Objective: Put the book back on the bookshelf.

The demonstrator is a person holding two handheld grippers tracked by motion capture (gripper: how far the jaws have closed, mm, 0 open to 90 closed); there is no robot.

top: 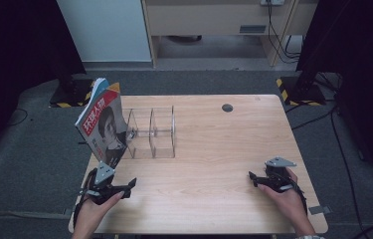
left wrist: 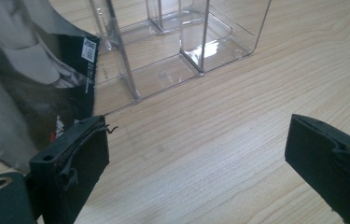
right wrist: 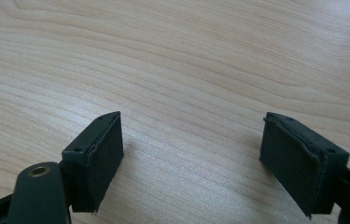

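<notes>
Magazines stand leaning at the table's front-left part, propped against the left end of a clear acrylic organizer. Left gripper: jaws spread wide, nothing between them, sitting low over bare wood at the near-left corner, held by the person's left hand. In the left gripper view, the magazine cover's lower corner lies just beyond the gripper's left jaw, near but apart; organizer compartments lie farther ahead. Right gripper: jaws likewise spread, empty, over plain wood at the near-right, well apart from magazines and organizer, in the right hand.
</notes>
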